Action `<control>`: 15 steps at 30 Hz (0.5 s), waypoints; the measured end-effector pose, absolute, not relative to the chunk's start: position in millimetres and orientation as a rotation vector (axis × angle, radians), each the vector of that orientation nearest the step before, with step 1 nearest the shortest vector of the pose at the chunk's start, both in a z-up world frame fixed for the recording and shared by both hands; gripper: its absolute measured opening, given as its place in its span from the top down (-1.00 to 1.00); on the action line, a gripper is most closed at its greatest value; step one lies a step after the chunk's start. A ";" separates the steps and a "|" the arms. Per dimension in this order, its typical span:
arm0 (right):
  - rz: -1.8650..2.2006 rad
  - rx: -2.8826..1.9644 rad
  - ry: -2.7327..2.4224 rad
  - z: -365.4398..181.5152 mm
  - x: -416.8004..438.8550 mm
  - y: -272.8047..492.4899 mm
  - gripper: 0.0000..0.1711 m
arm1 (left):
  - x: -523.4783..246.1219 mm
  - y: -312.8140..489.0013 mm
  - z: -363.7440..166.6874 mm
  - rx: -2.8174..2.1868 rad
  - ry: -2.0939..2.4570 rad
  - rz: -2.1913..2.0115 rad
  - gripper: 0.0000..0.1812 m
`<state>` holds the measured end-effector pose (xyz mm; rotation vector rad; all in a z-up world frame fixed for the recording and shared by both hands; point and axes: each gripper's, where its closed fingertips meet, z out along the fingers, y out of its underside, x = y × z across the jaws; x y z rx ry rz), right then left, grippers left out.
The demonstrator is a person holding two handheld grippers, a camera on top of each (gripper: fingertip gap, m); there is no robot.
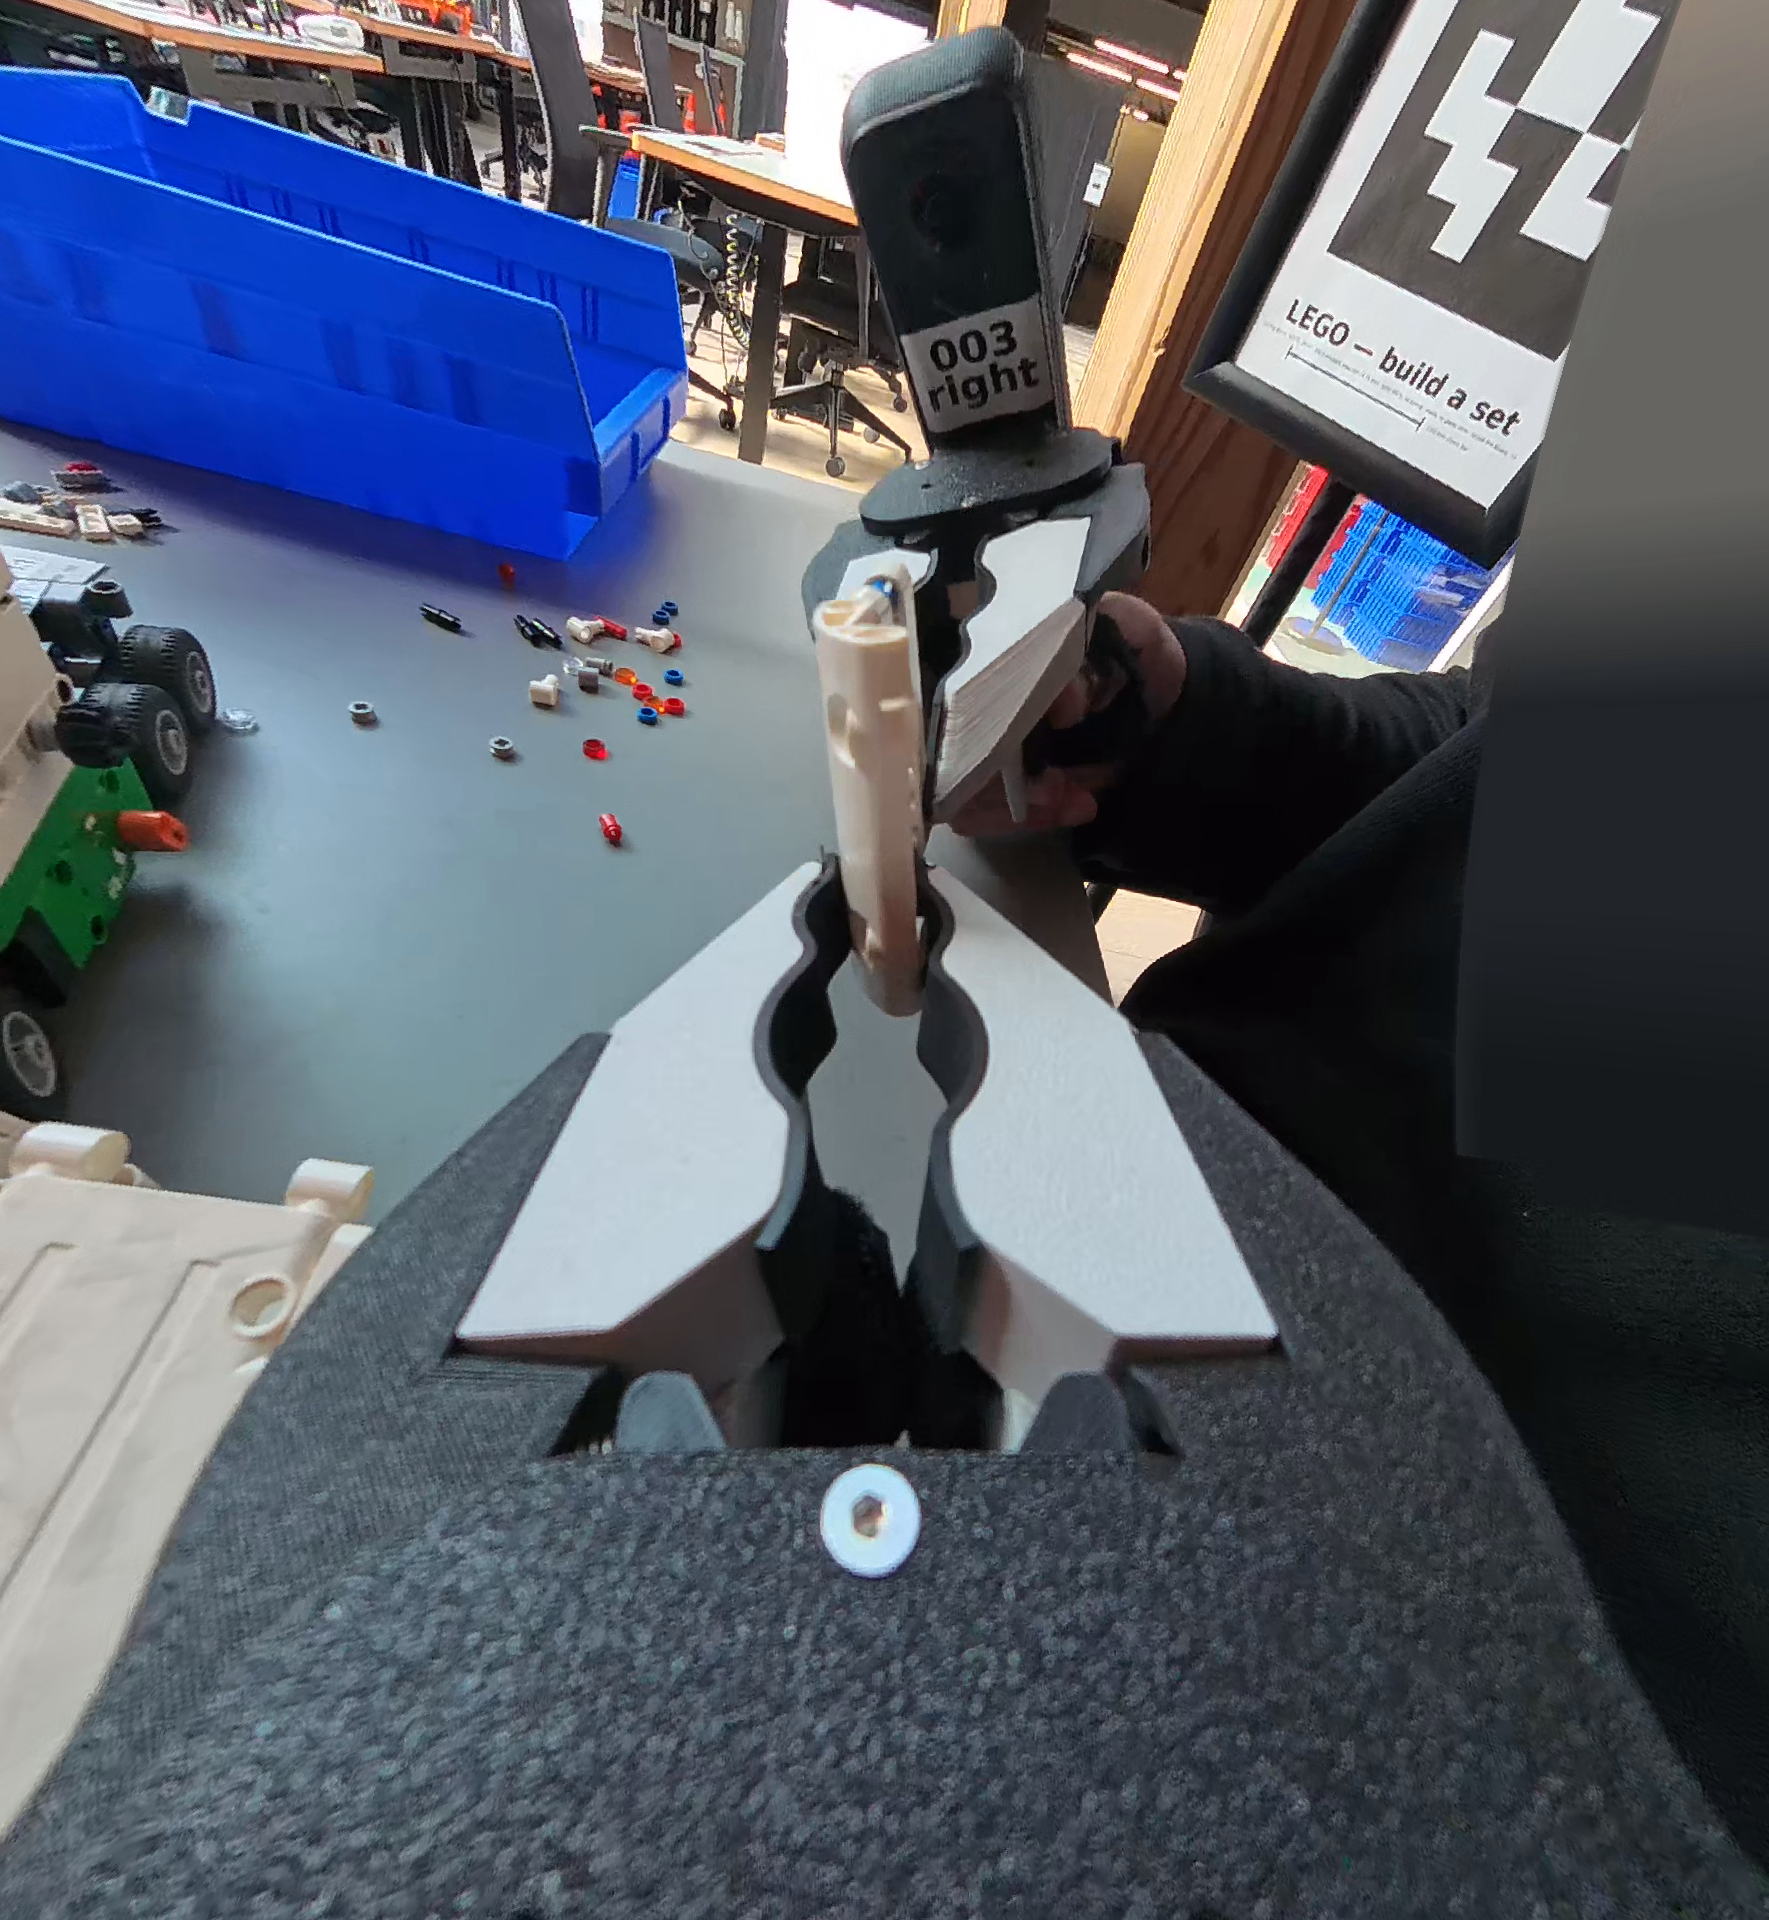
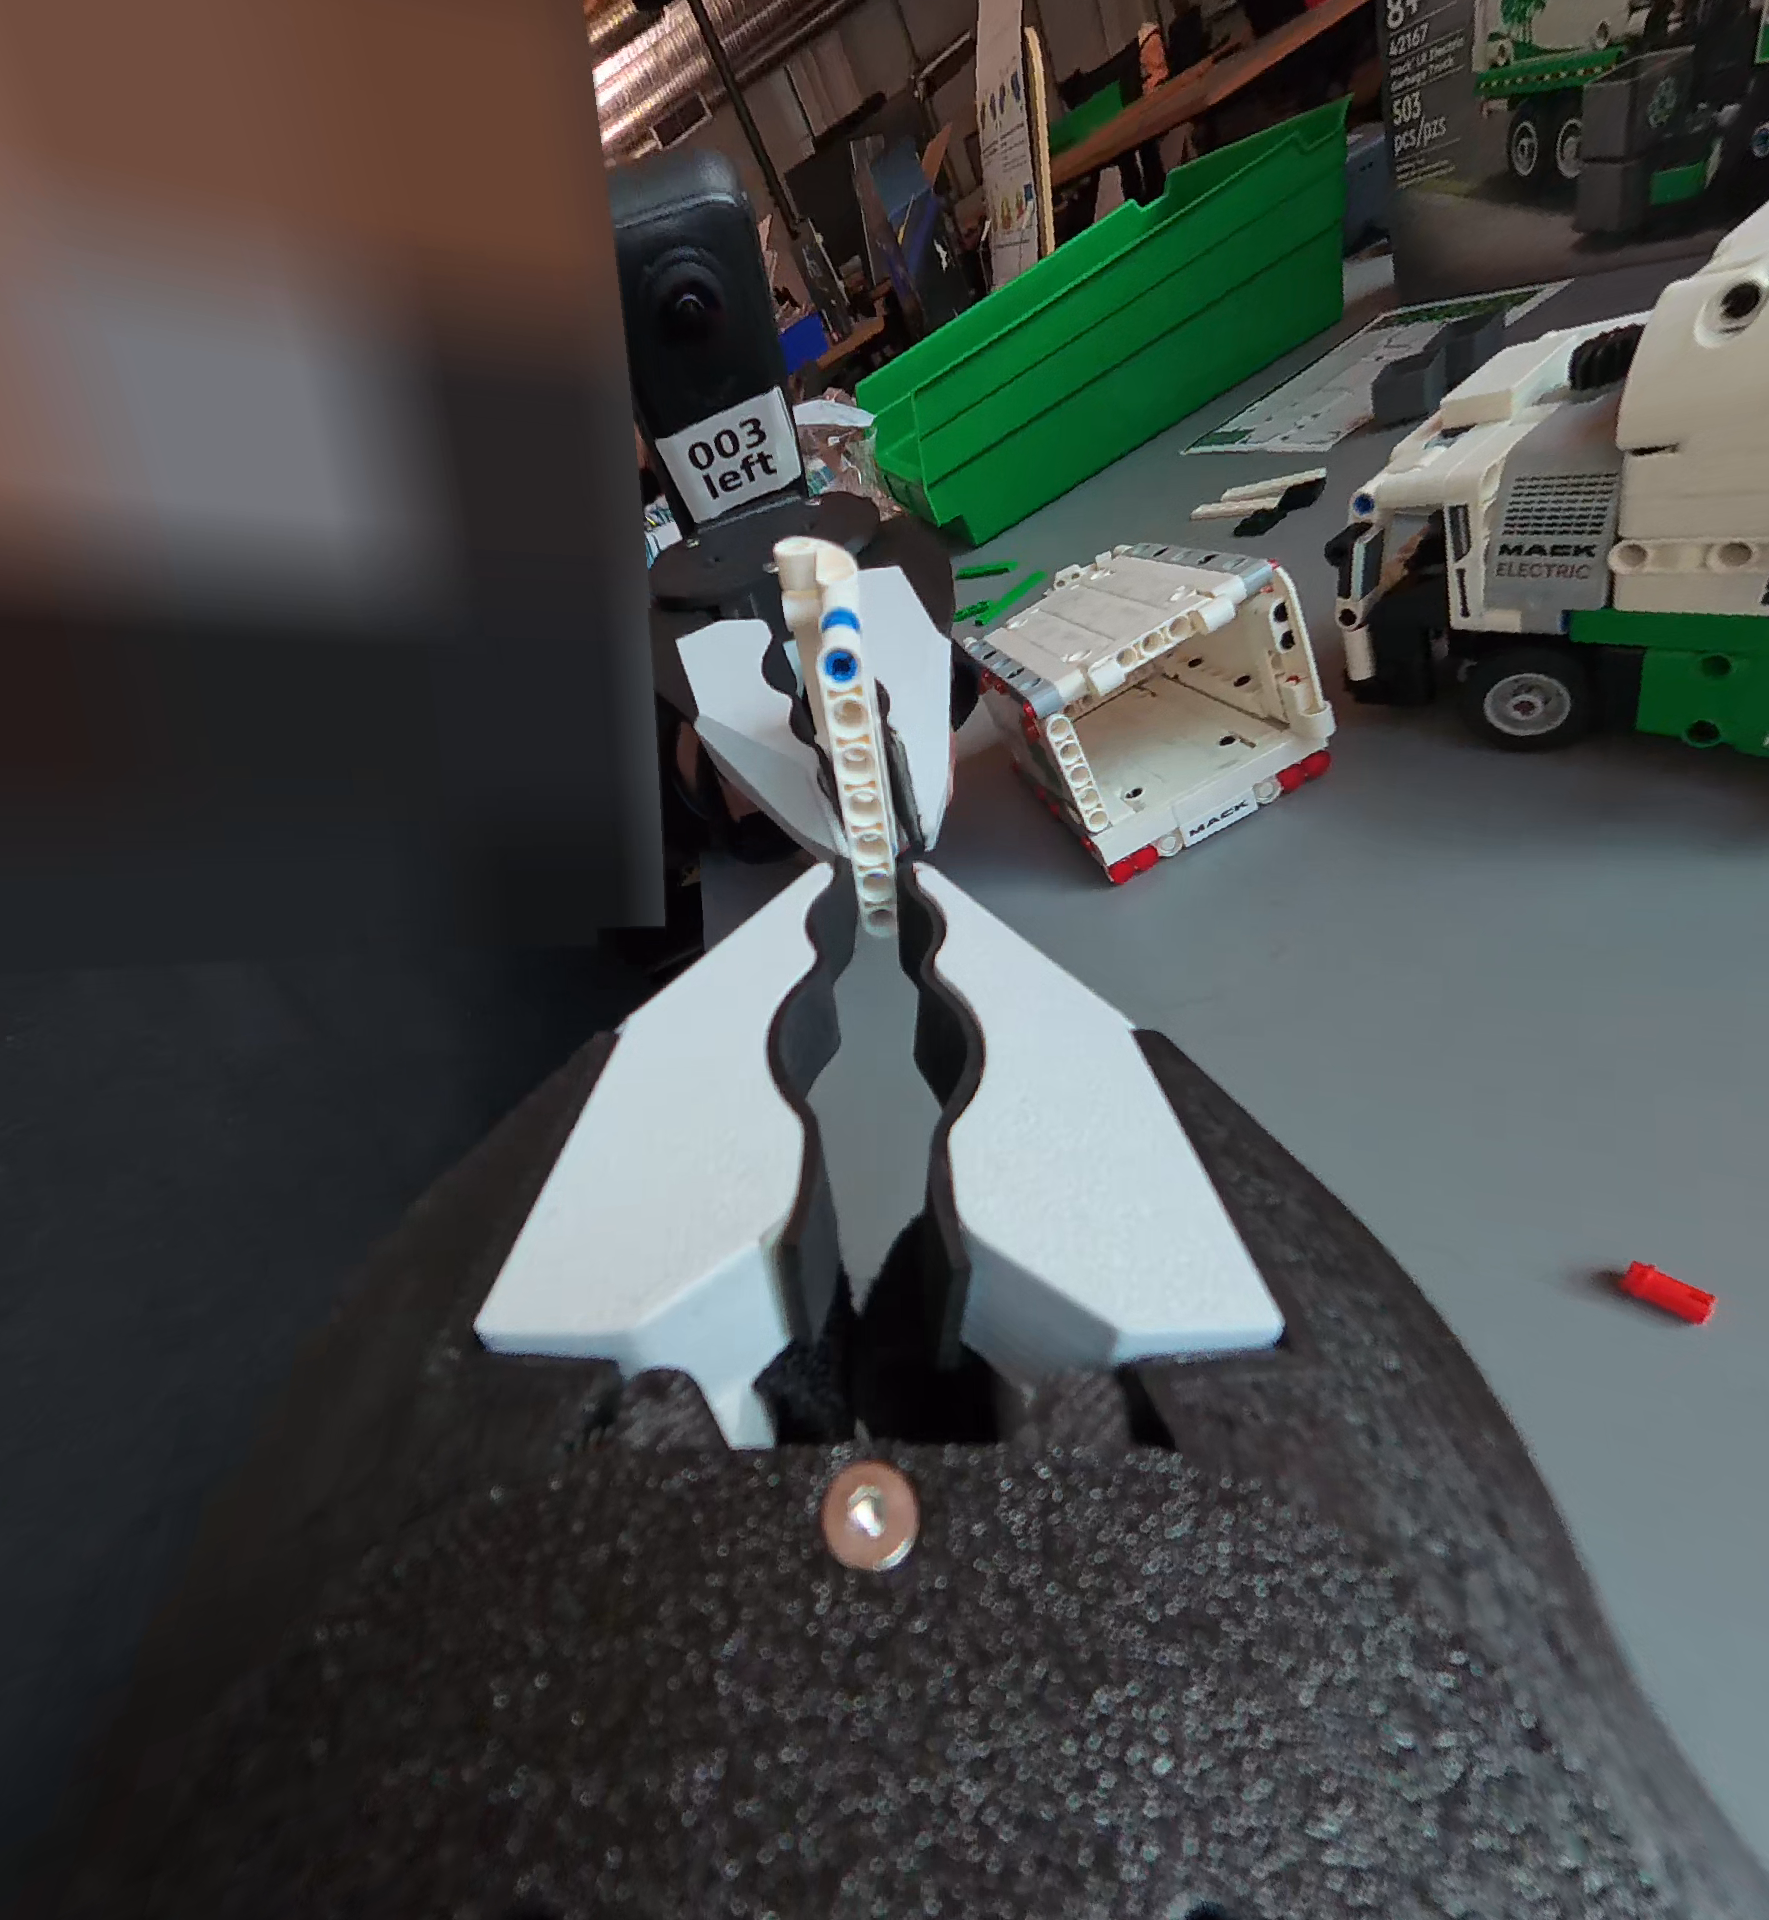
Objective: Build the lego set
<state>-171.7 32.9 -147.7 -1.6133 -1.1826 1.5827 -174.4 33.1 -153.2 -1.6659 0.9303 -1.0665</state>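
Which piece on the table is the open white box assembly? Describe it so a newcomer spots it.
Start at the big white and green truck on the grey table. Beside its cab lies the boxy white assembly, tipped on its side with its hollow interior showing. Alone among its neighbours, it has grey-striped edges and red studs along its lower rim.

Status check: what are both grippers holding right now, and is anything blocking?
Left gripper and right gripper both shut on one white beam, held above the table. Nothing in the way.
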 end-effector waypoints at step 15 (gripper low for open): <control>1.399 -1.528 -1.306 -147.0 -172.4 33.6 0.82 | -182.3 34.3 -146.1 -1.648 0.899 -1.124 0.92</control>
